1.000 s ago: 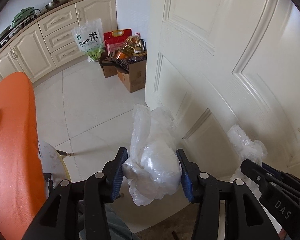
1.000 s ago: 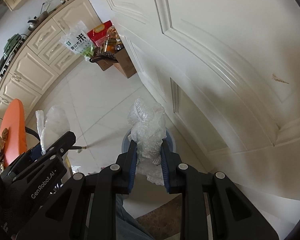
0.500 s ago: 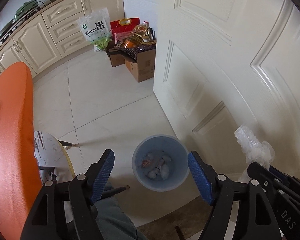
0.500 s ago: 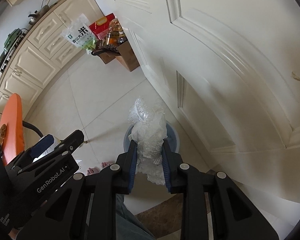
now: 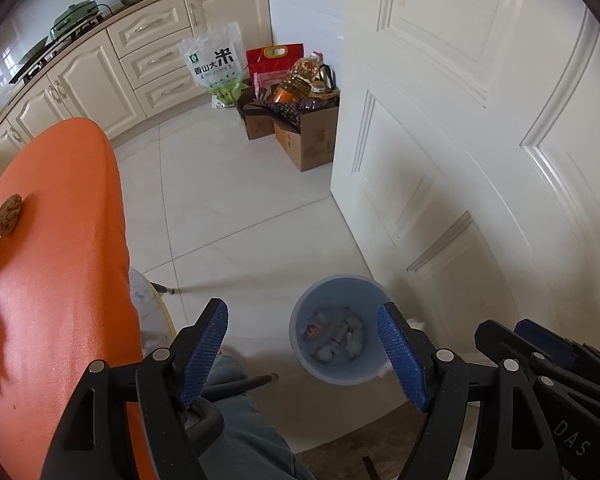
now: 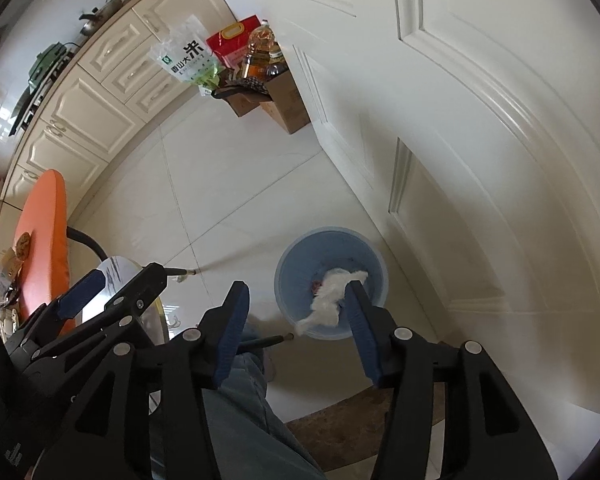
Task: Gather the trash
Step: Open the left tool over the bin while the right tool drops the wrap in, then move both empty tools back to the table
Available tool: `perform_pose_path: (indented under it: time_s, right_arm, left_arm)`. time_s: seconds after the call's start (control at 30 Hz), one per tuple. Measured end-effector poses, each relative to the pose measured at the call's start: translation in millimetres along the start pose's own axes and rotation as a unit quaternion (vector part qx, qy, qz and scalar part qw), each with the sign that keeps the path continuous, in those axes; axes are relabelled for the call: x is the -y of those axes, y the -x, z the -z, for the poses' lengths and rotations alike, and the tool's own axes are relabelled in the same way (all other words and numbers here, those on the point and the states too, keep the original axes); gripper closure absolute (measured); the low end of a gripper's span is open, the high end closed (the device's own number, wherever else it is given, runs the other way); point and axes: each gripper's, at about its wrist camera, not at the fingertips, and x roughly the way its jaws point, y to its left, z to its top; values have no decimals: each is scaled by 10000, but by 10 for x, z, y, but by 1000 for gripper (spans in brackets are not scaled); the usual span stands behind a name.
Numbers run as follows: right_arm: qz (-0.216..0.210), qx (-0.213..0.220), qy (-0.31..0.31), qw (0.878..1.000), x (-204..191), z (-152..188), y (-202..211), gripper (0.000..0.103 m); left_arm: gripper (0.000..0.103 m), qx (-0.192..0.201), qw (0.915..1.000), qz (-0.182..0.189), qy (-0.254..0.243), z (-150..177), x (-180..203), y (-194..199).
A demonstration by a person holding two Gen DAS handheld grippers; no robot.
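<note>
A light blue trash bin (image 5: 332, 312) stands on the white floor by the door, with crumpled trash (image 5: 342, 340) inside. It also shows in the right wrist view (image 6: 296, 264). My left gripper (image 5: 312, 356) is open and empty above the bin. My right gripper (image 6: 300, 324) is open above the bin; a crumpled clear plastic wrap (image 6: 332, 300) hangs blurred beside its right finger (image 6: 362, 328), over the bin. I cannot tell whether the wrap still touches the finger.
A white panelled door (image 5: 480, 140) stands right of the bin. An orange table (image 5: 52, 280) is at left with a brown scrap (image 5: 9, 214) on it. Cardboard boxes (image 5: 300, 136) and a rice bag (image 5: 216, 68) sit by the cabinets (image 5: 100, 80).
My left gripper opened and its plastic bag dropped into the bin. My right gripper has now opened too, and its plastic wrap is falling toward the bin.
</note>
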Motion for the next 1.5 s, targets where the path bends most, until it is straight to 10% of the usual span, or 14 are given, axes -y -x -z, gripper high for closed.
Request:
perform_pose_path:
  time_s: [0.63, 1.0, 1.5]
  right_arm:
    - [272, 270, -23, 9993, 79, 123, 369, 47]
    - [130, 1010, 260, 9945, -75, 360, 899, 25]
    - [-204, 1752, 921, 9800, -666, 978, 1653, 11]
  left_arm:
    - [30, 156, 9999, 32, 35, 102, -39, 366]
    - [29, 552, 9984, -53, 103, 415, -81, 955]
    - [17, 1438, 9857, -315, 815, 1461, -634, 2099]
